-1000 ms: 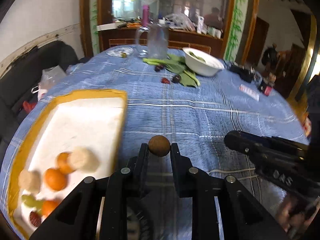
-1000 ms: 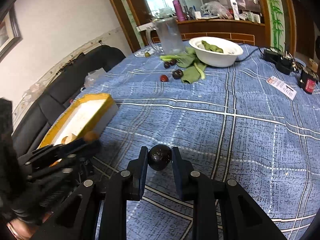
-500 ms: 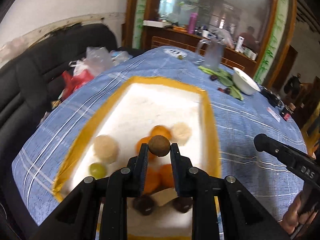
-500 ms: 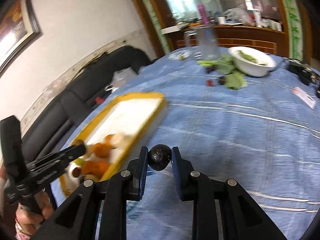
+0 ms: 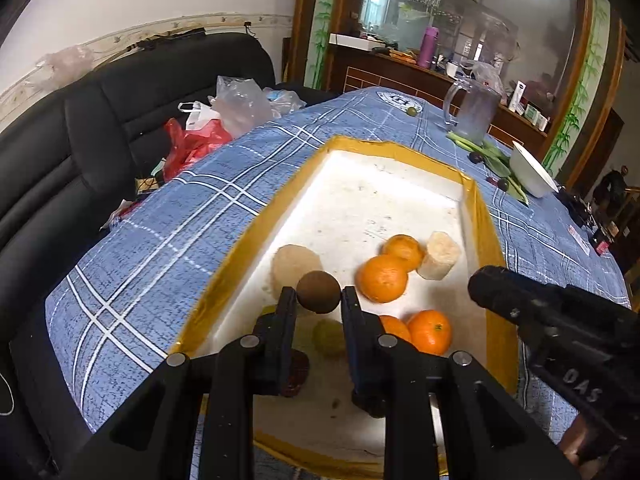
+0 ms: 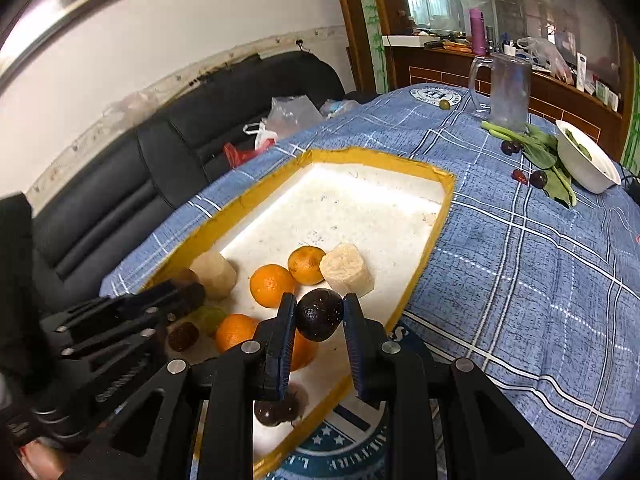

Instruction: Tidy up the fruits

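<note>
A white foam tray with a yellow taped rim (image 5: 400,148) (image 6: 380,156) lies on the blue checked tablecloth. It holds several oranges (image 5: 382,278) (image 6: 272,285), two pale cut pieces (image 5: 438,256), a green fruit (image 5: 328,338) and dark red fruits. My left gripper (image 5: 318,296) hovers over the tray's near end. Its jaws are opening, and a round brown fruit (image 5: 319,292) is still between the pads. My right gripper (image 6: 319,310) is shut on a dark avocado-like fruit (image 6: 319,315) above the tray's near right corner.
Far across the table stand a white bowl (image 6: 588,164) with greens, a glass jug (image 6: 510,92) and loose dark plums (image 6: 538,179) on leaves. A black sofa (image 5: 100,120) with plastic bags (image 5: 236,108) runs along the left table edge.
Both grippers swung left from over the bare cloth to above the tray, each carrying its fruit. The fruits stay between the fingers.
</note>
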`<action>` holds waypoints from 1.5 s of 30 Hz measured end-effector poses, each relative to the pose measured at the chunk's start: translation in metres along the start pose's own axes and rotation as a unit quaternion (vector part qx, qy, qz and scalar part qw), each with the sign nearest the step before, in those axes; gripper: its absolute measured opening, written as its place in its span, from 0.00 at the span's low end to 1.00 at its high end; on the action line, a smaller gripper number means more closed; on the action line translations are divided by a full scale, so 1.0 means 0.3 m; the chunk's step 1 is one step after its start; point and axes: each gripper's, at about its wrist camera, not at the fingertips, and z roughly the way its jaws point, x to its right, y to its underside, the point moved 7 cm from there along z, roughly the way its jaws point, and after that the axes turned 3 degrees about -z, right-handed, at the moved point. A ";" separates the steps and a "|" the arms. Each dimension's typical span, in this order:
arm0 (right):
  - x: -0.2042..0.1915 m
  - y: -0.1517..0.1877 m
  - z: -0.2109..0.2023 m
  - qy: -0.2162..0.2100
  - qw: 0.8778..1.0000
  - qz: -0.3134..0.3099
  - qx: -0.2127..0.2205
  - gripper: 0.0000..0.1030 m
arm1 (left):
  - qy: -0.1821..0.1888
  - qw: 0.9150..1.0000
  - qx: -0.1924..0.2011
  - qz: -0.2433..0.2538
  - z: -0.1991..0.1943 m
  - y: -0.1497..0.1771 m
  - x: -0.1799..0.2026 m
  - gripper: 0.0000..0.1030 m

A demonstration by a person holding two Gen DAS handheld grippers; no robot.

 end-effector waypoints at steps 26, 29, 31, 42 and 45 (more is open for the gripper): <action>0.028 0.075 -0.125 0.051 0.998 0.034 0.033 0.69 | -0.021 0.999 0.040 0.019 -0.115 0.009 0.043 0.73; 0.023 0.089 -0.140 0.055 0.997 0.032 0.036 0.69 | -0.073 0.994 0.083 0.021 -0.167 -0.005 0.031 0.82; 0.012 0.095 -0.159 0.062 0.997 0.026 0.043 0.69 | -0.133 0.981 0.139 0.021 -0.240 -0.022 0.019 0.93; -0.077 0.119 -0.236 0.084 0.994 -0.018 0.071 0.76 | -0.080 0.961 0.264 -0.028 -0.478 -0.011 0.013 1.00; -0.091 0.132 -0.241 0.086 0.993 -0.025 0.071 0.77 | -0.096 0.966 0.241 -0.013 -0.457 0.006 0.018 1.00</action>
